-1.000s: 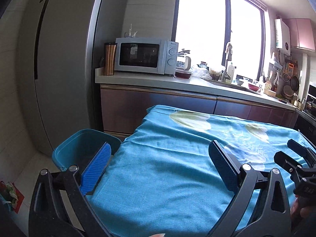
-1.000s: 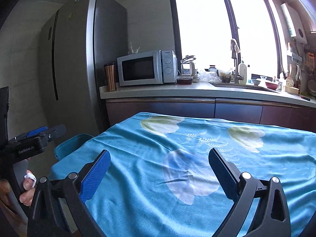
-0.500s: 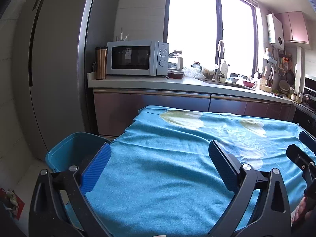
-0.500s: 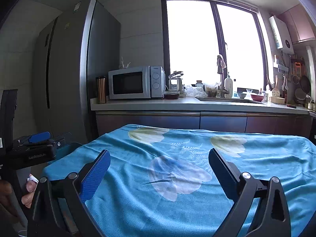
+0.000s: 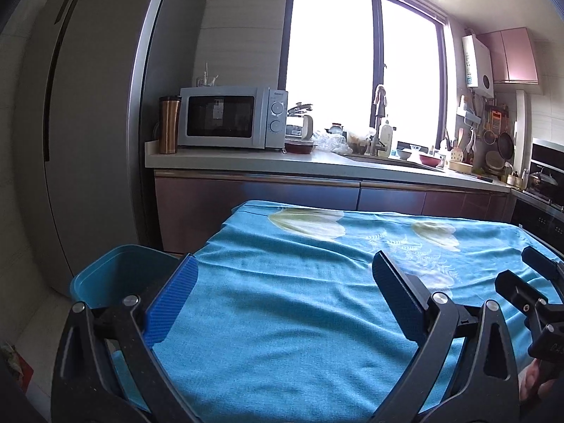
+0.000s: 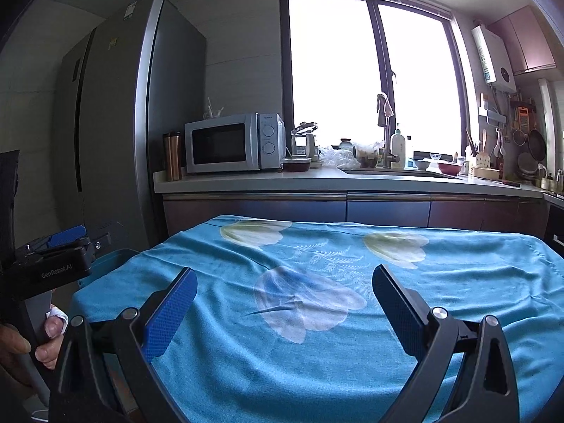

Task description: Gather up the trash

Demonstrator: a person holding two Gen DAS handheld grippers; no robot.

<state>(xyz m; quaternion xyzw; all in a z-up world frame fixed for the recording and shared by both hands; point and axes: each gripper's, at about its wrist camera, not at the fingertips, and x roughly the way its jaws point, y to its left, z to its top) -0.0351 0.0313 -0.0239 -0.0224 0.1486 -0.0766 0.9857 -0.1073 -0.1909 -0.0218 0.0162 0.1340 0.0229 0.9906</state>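
Now both tongs, left (image 5: 282, 282) and right (image 6: 283, 289), spread wide, blue bin (image 5: 116, 275) seemingly empty.

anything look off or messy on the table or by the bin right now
Nothing is spilled or damaged. The blue tablecloth is only lightly wrinkled and bare of trash. The one stray item is some crumpled litter on the floor left of the blue bin.

Daylight from my window (image 5: 363, 70) blows out to white; fridge (image 6: 116, 123) side is dim. Fisheye bends edges, corners vignette black. Focus sharp.
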